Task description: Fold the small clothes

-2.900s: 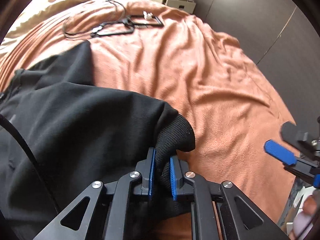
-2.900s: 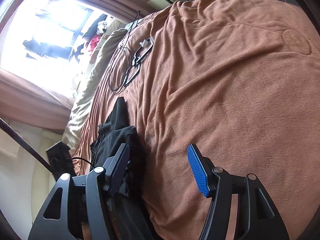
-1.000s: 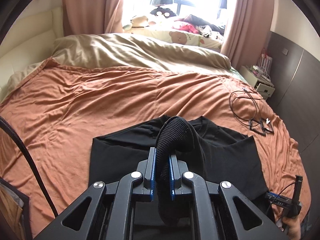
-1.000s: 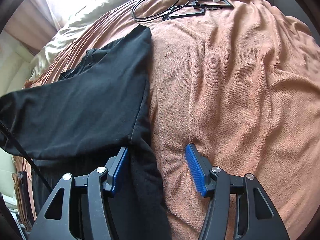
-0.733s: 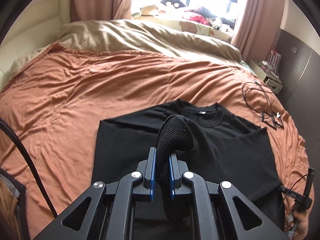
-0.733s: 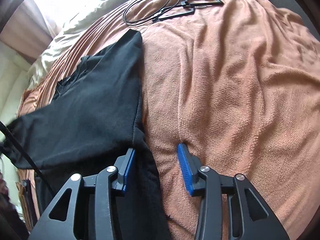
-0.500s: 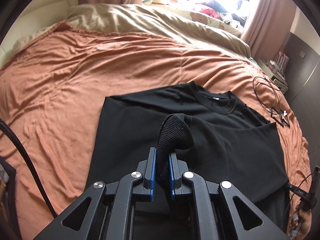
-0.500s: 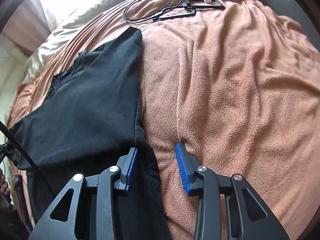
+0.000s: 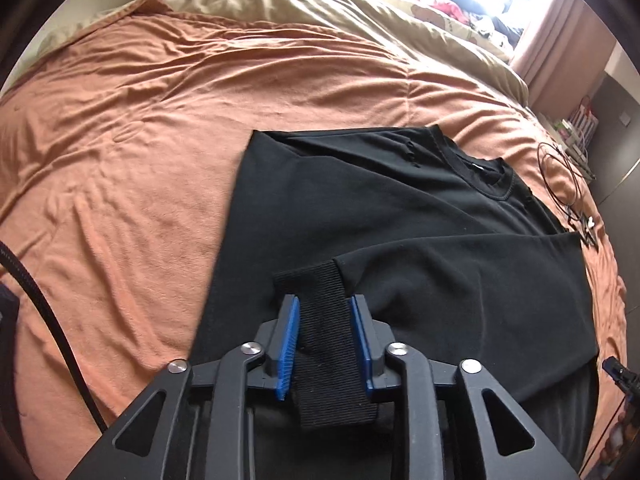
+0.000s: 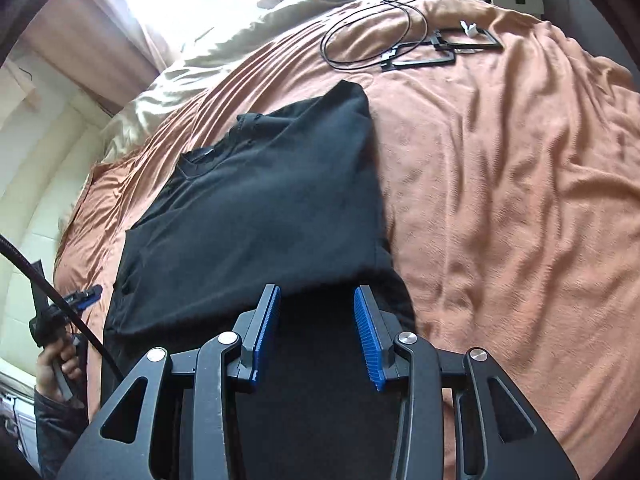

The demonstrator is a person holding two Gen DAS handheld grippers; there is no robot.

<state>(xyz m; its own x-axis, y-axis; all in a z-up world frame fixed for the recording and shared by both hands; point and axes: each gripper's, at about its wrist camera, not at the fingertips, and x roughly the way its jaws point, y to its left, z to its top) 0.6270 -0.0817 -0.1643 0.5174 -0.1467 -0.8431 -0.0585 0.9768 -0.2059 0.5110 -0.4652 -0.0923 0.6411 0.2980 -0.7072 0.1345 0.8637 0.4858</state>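
Note:
A black sweatshirt [image 9: 400,208] lies flat on the orange blanket [image 9: 120,140], collar toward the far side. One sleeve [image 9: 460,272] is folded across its body. The sleeve's ribbed cuff [image 9: 320,328] lies flat between the blue pads of my left gripper [image 9: 324,302], whose jaws are opening and no longer pinch it. In the right wrist view the sweatshirt [image 10: 256,208] fills the middle. My right gripper [image 10: 318,292] hovers over its dark lower part, jaws opening slightly, with nothing pinched between them.
A looped cable and black hangers [image 10: 400,40] lie on the blanket beyond the shirt, also seen as the cable [image 9: 568,184] at the right. A beige duvet [image 9: 320,12] covers the bed's far end. A hand holding the left gripper [image 10: 60,360] shows at the left edge.
My left gripper came down onto the shirt with the cuff and its jaws parted, so the cuff now lies flat. My right gripper narrowed and shifted from the shirt's edge over its body.

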